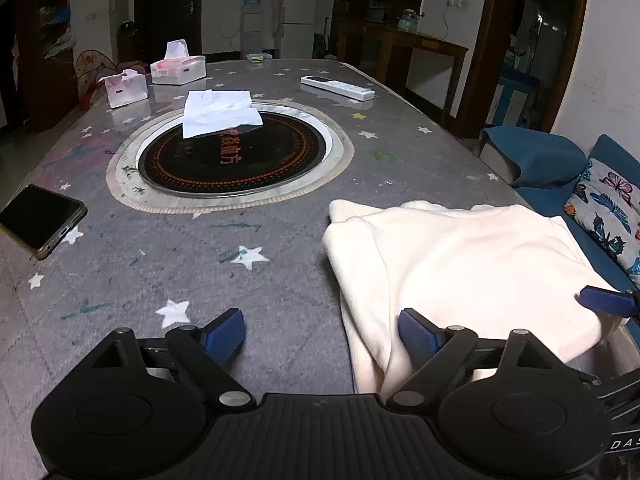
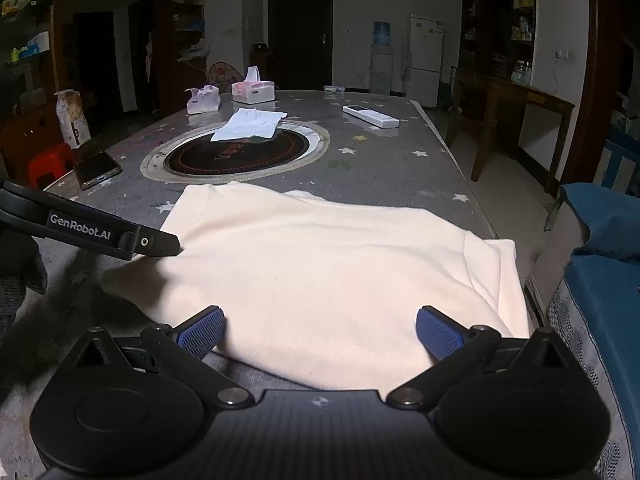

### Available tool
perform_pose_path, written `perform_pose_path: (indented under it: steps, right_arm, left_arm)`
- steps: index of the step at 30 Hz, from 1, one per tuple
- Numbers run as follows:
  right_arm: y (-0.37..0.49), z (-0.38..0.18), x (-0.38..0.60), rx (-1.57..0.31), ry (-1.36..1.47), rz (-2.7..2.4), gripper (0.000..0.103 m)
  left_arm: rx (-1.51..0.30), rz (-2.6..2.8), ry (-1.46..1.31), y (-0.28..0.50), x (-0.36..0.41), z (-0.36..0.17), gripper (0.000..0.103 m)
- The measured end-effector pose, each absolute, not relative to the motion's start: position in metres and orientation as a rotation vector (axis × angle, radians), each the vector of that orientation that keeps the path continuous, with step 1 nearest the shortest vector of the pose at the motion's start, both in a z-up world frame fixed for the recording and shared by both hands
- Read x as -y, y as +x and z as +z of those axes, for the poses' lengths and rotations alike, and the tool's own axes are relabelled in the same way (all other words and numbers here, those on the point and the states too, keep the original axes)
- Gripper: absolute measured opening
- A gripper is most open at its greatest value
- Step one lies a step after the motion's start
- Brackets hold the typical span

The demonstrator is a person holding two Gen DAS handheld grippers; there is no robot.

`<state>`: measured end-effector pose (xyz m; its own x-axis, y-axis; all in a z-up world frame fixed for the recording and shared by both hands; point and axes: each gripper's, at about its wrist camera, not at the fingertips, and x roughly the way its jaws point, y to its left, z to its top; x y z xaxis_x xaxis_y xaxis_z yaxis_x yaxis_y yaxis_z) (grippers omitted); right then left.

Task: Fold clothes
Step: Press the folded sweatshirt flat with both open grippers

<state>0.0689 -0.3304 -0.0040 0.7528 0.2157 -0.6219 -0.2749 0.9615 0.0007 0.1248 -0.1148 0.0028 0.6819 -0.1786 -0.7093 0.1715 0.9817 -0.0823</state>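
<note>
A cream garment (image 1: 460, 272) lies folded in layers at the near right corner of the grey star-patterned table (image 1: 200, 280). My left gripper (image 1: 320, 332) hangs open at the garment's left edge. Its right fingertip (image 1: 416, 334) is over the cloth and its left one is over bare table, with nothing pinched. In the right wrist view my right gripper (image 2: 320, 330) stands wide open over the near edge of the cream garment (image 2: 320, 264), and its pads are not pressing on it. The left gripper's black body (image 2: 100, 232) reaches in from the left.
A small folded white cloth (image 1: 218, 114) lies on the round black cooktop (image 1: 236, 160) set into the table. A phone (image 1: 40, 220) is at the left edge. Two tissue boxes (image 1: 178, 66) and a white remote (image 1: 338, 87) lie further back. A blue sofa (image 1: 536, 156) borders the right side.
</note>
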Motion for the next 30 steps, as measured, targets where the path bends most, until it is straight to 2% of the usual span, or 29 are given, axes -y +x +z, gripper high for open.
perform_pose_path:
  steps: [6, 17, 30]
  right_arm:
    - [0.06, -0.005, 0.331, -0.666, -0.087, 0.26, 0.103]
    - [0.042, -0.008, 0.331, -0.678, -0.065, 0.25, 0.103]
    - [0.033, -0.012, 0.332, -0.711, -0.031, 0.218, 0.103]
  left_arm:
    - [-0.791, -0.202, -0.019, 0.116, 0.113, 0.005, 0.092]
    - [-0.785, -0.217, -0.011, 0.091, 0.115, 0.007, 0.103]
    - [-0.799, -0.218, 0.035, 0.067, 0.12, 0.002, 0.103]
